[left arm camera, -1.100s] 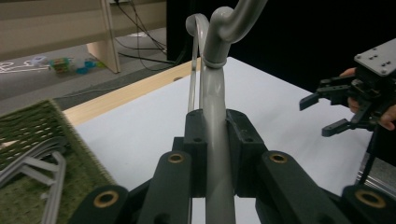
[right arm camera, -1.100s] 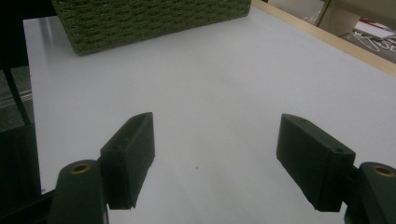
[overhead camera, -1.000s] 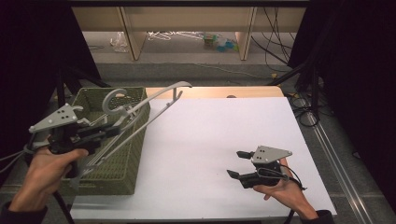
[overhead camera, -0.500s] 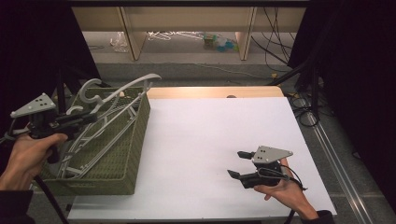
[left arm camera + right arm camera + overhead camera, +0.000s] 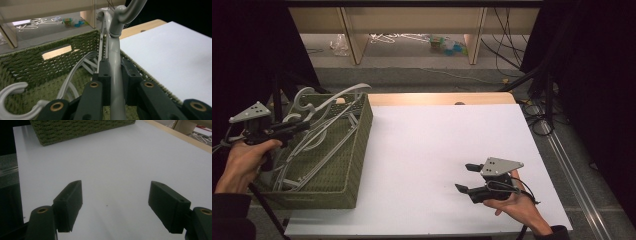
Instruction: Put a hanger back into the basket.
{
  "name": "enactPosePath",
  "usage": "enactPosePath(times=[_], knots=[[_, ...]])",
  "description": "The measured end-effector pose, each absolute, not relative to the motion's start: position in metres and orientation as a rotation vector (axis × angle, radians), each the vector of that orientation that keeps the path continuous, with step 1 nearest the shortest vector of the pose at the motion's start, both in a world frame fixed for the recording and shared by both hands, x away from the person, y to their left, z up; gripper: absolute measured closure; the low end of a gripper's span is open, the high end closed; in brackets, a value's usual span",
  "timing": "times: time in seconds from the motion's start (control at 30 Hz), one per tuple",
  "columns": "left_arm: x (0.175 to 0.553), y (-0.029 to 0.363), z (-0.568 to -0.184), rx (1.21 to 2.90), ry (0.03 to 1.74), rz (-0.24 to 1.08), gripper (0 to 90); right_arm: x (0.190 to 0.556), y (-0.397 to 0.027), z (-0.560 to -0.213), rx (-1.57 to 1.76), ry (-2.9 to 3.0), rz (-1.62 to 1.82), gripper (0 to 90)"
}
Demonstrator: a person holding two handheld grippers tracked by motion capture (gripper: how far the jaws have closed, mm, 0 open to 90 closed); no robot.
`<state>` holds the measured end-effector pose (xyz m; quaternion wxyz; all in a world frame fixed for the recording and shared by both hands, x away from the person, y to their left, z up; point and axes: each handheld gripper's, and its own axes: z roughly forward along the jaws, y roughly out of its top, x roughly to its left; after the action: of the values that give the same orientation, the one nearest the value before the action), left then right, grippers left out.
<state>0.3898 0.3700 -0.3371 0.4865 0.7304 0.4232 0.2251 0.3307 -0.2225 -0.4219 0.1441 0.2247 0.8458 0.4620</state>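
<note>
The left gripper view shows the left gripper (image 5: 113, 82) with its jaws clamped on the neck of a grey hanger (image 5: 113, 52), whose hook curves up just beyond the jaws above the green basket (image 5: 30, 65). To do this step well, keep the clamp firm and guide the hanger so that its arms clear the basket rim and the other hangers (image 5: 72, 75) lying below the jaws; it is judged to be going into or coming out of the basket, which cannot be told. The high view adds the hanger's full span across the basket. The right gripper view shows the right gripper (image 5: 115, 207), jaws apart with nothing between them, over the white desk (image 5: 120, 160).
</note>
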Motion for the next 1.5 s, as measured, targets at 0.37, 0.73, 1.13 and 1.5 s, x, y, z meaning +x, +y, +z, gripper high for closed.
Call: enactPosePath(times=[0.37,0.73,1.13,1.5], knots=[[0.383,0.391,-0.351,1.769,1.078,0.538,79.1,0.331,-0.222,-0.423,0.651,2.449,1.325,28.4],[0.394,0.383,-0.374,1.834,1.121,0.426,79.2,0.331,-0.221,-0.424,0.646,2.458,1.321,28.3],[0.403,0.388,-0.396,1.802,1.287,0.393,76.4,0.331,-0.221,-0.424,0.642,2.465,1.321,28.3],[0.407,0.396,-0.404,1.809,1.393,0.475,75.2,0.331,-0.221,-0.425,0.644,2.468,1.315,28.3]])
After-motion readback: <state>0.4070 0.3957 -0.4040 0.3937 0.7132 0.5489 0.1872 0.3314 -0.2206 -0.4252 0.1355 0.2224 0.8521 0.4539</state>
